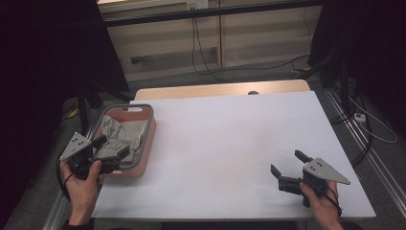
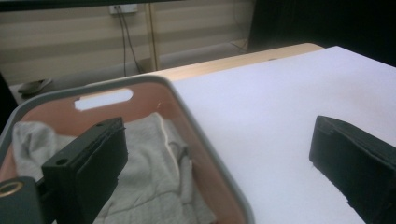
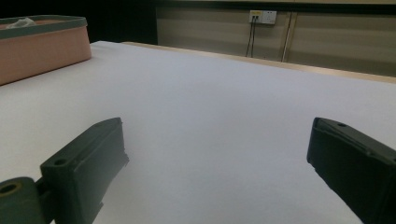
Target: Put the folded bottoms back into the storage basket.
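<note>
A pink basket (image 1: 146, 143) with a grey rim stands at the table's left edge and holds a crumpled grey cloth (image 1: 119, 134). My left gripper (image 1: 113, 147) hovers open over the basket's near right corner; in the left gripper view one jaw is above the cloth (image 2: 149, 172) and the other above the white tabletop, with the basket rim (image 2: 205, 144) between them. My right gripper (image 1: 288, 163) is open low over the table's near right part, nothing between its jaws. The basket (image 3: 42, 46) appears far left in the right gripper view.
The white table (image 1: 230, 139) has a wooden strip along its far edge. Cables (image 1: 201, 52) run over the floor behind it, and a dark stand (image 1: 84, 103) rises left of the basket. A wall socket (image 3: 263, 17) shows on the far wall.
</note>
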A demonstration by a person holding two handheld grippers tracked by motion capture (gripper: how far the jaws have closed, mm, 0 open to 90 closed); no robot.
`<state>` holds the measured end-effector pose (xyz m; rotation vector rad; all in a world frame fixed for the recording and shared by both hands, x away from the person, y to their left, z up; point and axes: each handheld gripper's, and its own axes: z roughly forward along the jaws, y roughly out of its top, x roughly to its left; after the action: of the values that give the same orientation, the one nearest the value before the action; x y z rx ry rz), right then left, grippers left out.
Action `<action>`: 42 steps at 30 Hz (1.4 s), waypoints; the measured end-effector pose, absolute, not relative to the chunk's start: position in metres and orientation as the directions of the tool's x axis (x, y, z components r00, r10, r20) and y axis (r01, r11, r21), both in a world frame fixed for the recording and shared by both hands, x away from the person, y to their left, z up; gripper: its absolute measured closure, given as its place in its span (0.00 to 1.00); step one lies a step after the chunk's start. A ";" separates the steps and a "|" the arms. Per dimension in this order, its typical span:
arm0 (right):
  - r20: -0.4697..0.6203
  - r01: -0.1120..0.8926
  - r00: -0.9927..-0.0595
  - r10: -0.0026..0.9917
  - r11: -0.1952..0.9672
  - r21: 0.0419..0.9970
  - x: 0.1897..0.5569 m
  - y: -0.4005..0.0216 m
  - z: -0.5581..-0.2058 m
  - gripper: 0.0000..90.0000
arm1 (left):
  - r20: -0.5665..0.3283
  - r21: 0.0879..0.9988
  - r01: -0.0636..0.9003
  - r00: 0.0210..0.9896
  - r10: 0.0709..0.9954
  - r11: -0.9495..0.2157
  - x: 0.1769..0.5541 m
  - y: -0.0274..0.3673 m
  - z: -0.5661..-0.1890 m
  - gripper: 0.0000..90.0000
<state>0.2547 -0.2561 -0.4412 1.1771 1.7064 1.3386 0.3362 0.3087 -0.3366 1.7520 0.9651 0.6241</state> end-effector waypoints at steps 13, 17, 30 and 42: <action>0.028 0.248 -0.379 0.925 0.072 0.966 0.255 -0.256 -0.441 0.05 | -0.020 0.923 0.316 0.606 0.795 -0.218 0.340 0.272 -0.344 0.05; 0.028 0.247 -0.379 0.925 0.072 0.966 0.255 -0.256 -0.441 0.05 | -0.012 0.920 0.308 0.642 0.767 -0.243 0.341 0.260 -0.345 0.05; 0.027 0.247 -0.380 0.924 0.073 0.966 0.255 -0.256 -0.441 0.05 | -0.075 0.928 0.312 0.693 0.717 -0.205 0.350 0.230 -0.342 0.04; 0.026 0.246 -0.381 0.924 0.074 0.966 0.255 -0.256 -0.441 0.05 | -0.077 0.930 0.300 0.722 0.688 -0.211 0.351 0.206 -0.348 0.04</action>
<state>0.2547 -0.2558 -0.4413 1.1698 1.7105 1.3407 0.3514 0.2059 -0.3481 1.8018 0.7765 0.4301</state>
